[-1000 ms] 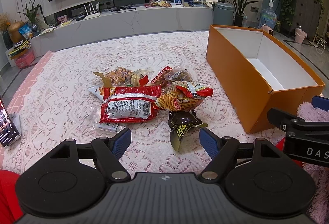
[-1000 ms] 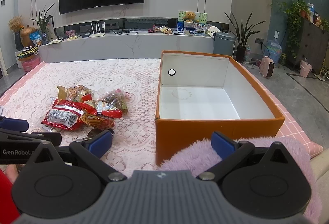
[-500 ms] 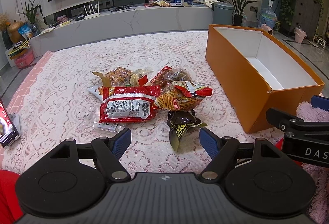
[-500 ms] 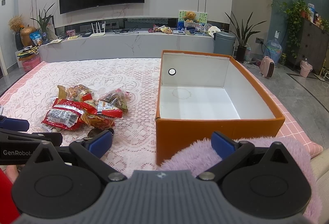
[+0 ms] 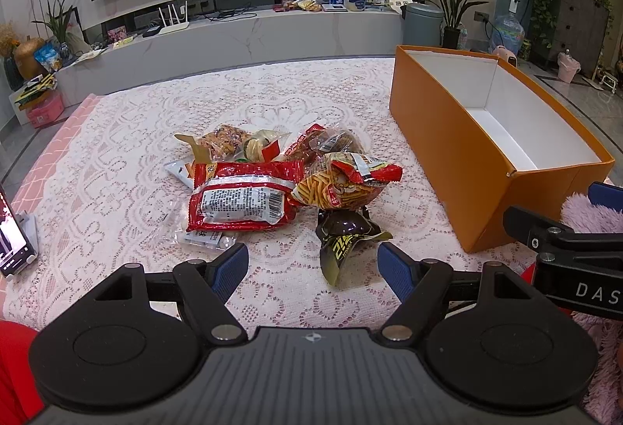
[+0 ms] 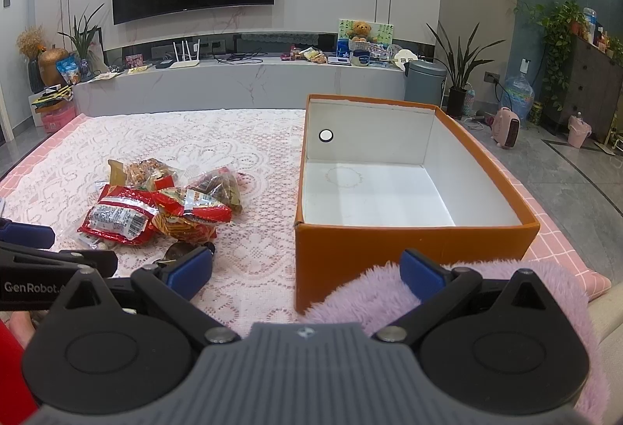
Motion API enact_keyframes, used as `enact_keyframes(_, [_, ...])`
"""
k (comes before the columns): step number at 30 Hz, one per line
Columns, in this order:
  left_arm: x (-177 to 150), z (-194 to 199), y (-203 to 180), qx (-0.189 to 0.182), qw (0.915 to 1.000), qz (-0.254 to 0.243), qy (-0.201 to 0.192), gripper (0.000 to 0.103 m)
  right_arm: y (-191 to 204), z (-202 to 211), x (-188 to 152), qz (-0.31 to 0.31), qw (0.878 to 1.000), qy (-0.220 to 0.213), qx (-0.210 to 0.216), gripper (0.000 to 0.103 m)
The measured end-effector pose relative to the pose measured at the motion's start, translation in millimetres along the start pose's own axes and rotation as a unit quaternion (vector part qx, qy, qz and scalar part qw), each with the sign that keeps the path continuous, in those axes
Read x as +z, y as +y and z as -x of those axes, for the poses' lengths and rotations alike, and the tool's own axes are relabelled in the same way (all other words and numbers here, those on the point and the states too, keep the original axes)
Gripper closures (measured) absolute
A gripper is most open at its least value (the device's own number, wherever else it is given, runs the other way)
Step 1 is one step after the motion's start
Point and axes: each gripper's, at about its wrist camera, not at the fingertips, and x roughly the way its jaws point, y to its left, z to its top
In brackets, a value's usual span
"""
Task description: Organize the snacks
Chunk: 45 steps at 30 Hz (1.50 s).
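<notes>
A pile of snack packets lies on the lace-covered table: a red packet with a white label, a packet of orange sticks, a dark packet with yellow print, and clear bags behind. The pile also shows in the right wrist view. An empty orange box with a white inside stands to the right. My left gripper is open, just short of the dark packet. My right gripper is open and empty, in front of the box's near wall.
A phone on a stand sits at the table's left edge. A fluffy purple cushion lies under my right gripper. A TV console with clutter runs behind the table. The right gripper's side shows in the left view.
Both grippers have barely moved; the left view has crept slightly toward the snack pile. Nothing was taken hold of or let go.
</notes>
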Motion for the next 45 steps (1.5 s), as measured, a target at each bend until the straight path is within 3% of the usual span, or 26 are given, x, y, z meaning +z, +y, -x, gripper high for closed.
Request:
enact_keyframes(13, [2, -1, 12, -0.030, 0.9992, 0.027, 0.001, 0.016, 3, -2, -1, 0.014, 1.000, 0.005, -0.005, 0.003])
enact_keyframes(19, [4, -1, 33, -0.053, 0.9967, 0.062, -0.006, 0.029, 11, 5, 1, 0.034, 0.999, -0.011, 0.004, 0.003])
enact_keyframes(22, [3, -4, 45, -0.072, 0.9948, 0.072, -0.004, 0.043, 13, 11, 2, 0.041, 0.999, -0.026, 0.015, 0.005])
enact_keyframes(23, [3, -4, 48, -0.075, 0.9946, 0.072, -0.004, 0.049, 14, 12, 4, 0.042, 0.998, -0.030, 0.021, 0.007])
enact_keyframes(25, [4, -6, 52, -0.071, 0.9948, 0.073, -0.005, 0.051, 16, 14, 7, 0.042, 0.998, -0.034, 0.039, 0.019])
enact_keyframes(27, [6, -8, 59, -0.066, 0.9944, 0.082, -0.006, 0.049, 19, 13, 10, 0.040, 0.997, -0.036, 0.057, 0.022])
enact_keyframes(29, [9, -11, 68, -0.062, 0.9936, 0.095, -0.005, 0.030, 24, 9, 15, 0.042, 0.996, -0.031, 0.071, 0.027])
enact_keyframes(31, [13, -13, 76, -0.063, 0.9931, 0.098, -0.006, 0.029, 31, 3, 22, 0.053, 0.995, -0.025, 0.082, 0.034])
enact_keyframes(36, [27, -25, 91, -0.071, 0.9927, 0.097, 0.009, 0.028, 49, -15, 39, 0.086, 0.990, -0.017, 0.108, 0.034])
enact_keyframes(45, [47, -70, 108, -0.080, 0.9945, 0.040, 0.054, 0.025, 85, -71, 53, 0.149, 0.980, 0.029, 0.133, 0.032])
